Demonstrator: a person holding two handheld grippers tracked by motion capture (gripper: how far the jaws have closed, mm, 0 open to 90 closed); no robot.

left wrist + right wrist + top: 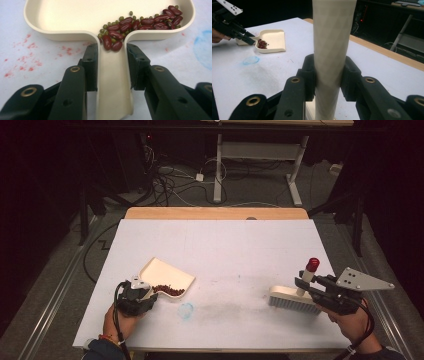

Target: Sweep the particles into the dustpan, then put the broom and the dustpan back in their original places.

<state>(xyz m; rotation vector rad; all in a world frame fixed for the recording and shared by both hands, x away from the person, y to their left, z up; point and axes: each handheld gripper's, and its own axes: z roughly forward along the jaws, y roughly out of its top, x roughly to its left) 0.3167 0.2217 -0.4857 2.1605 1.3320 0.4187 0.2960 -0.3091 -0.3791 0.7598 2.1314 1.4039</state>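
- Cream plastic dustpan (pixel 167 276) is seen at left-centre of white surface (pixel 240 245), w/ handle pointed back toward the person; handle is clamped by left tool (pixel 111 53).
- Red beans mixed w/ small green ones (pixel 140 23) are piled at the pan's rear wall, some spilling into the handle channel.
- Faint blue smear (pixel 186 310) is noted just right of the pan.
- Brush (pixel 295 298) is stood bristles-down at right, well apart from the pan; its upright red-capped handle is gripped by right tool (pixel 327 75).
- Judged: pan's open mouth faces away from the person, up-left, long axis handle-to-mouth; brush lies to its right, so right hand is nearer for any sweep.
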